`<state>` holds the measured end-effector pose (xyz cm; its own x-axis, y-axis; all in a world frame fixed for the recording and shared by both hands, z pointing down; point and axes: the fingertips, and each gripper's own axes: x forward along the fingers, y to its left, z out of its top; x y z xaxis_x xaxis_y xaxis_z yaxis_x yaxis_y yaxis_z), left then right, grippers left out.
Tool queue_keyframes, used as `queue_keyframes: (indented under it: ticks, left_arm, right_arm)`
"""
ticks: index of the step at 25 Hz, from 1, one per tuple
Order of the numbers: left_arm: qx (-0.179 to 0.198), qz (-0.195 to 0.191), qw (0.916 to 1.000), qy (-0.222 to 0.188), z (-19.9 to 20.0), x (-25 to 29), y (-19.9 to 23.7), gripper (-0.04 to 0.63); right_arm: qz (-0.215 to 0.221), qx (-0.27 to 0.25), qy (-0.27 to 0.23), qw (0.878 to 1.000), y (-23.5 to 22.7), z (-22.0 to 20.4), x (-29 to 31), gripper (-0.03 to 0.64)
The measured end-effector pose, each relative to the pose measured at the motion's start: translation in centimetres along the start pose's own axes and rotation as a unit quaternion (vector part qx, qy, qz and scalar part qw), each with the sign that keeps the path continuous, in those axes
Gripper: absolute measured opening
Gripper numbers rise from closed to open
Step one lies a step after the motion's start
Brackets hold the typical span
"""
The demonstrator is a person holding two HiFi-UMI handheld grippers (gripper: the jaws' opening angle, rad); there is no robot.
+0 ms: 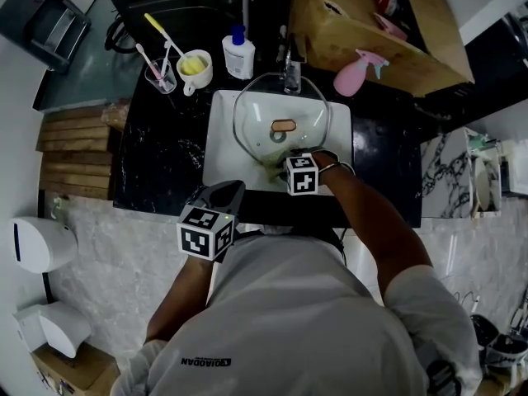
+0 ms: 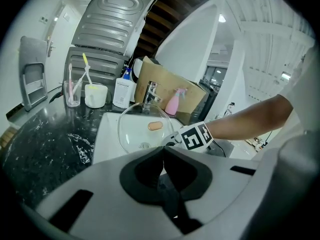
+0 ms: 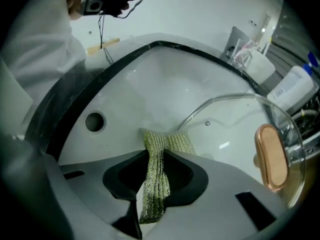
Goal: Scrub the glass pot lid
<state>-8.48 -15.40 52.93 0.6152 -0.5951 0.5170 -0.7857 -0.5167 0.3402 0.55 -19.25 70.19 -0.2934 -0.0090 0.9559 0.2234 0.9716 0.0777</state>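
The glass pot lid (image 1: 280, 114) with a copper-coloured knob (image 1: 283, 125) stands tilted in the white sink basin (image 1: 223, 139). My right gripper (image 1: 276, 157) reaches down into the basin at the lid's near edge, shut on a green-gold scrubbing cloth (image 3: 156, 174). The cloth's free end lies on the basin next to the lid's rim (image 3: 235, 119), and the knob (image 3: 271, 156) shows at the right. My left gripper (image 1: 235, 190) hangs over the sink's front edge, apart from the lid (image 2: 142, 129), and is shut with nothing in it (image 2: 162, 151).
On the black marble counter (image 1: 157, 155) behind the sink stand a glass with toothbrushes (image 1: 161, 74), a white mug (image 1: 195, 71), a white bottle with a blue cap (image 1: 238, 54) and a pink spray bottle (image 1: 356, 73). A faucet (image 1: 290, 68) rises behind the lid. A cardboard box (image 1: 363, 23) sits at the back right.
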Motion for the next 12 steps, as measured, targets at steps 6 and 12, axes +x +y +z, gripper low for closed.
queue_keyframes:
  ticks: [6,12]
  left_arm:
    - [0.001,0.000,1.0000,-0.001,0.11,-0.20,0.04,0.015]
    - [-0.003,0.004,1.0000,0.000,-0.24,-0.54,0.38,0.015]
  right_arm:
    - [0.048,0.083,-0.029,0.995,0.53,0.25,0.34,0.109]
    - [0.074,0.142,-0.041,0.986,0.59,-0.24,0.72,0.109]
